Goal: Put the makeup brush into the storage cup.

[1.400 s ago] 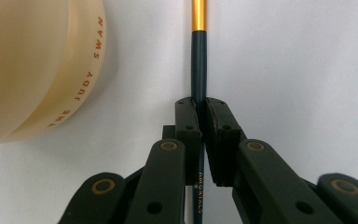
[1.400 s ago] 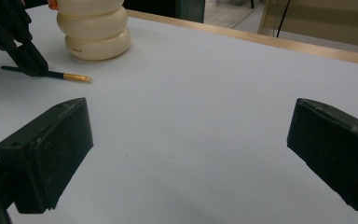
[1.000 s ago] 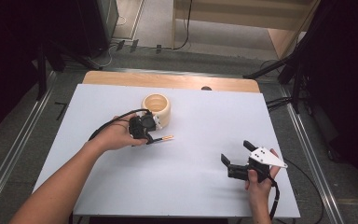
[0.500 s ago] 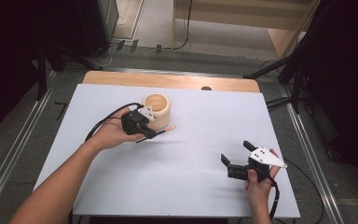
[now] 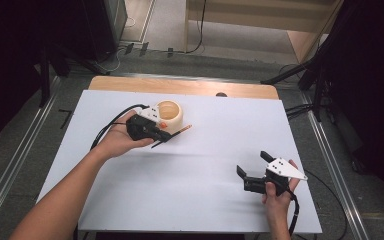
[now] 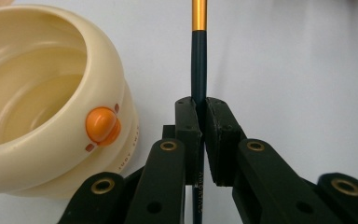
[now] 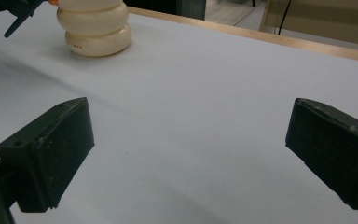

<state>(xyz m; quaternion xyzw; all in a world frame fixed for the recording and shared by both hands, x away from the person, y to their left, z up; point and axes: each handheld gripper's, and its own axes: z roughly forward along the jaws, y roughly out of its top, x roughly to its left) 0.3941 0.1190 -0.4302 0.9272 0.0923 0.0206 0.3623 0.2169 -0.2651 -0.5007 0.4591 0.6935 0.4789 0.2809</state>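
A white table with a wooden strip along its far edge stands on a grey floor, with dark stands and cables around it. Toward the far left of the table sits a cream-coloured round pot, open at the top, with ribbed bulging sides and an orange button on its wall. In the left gripper view the pot lies just beside the jaws, to their left, and its hollow inside shows. The left gripper, held in the person's left hand, sits just in front of the pot with its 2 jaws pressed together on a thin dark pencil. The pencil runs straight out past the jaw tips and ends in a gold band; in the high view its far end points to the right, past the pot and above the table. The right gripper is held in the person's right hand near the front right of the table, well apart from the pot, a grey 3-cornered plate on top. Its 2 jaws are spread wide with nothing between them, as the right gripper view shows, with bare table beyond and the pot far off at the upper left.
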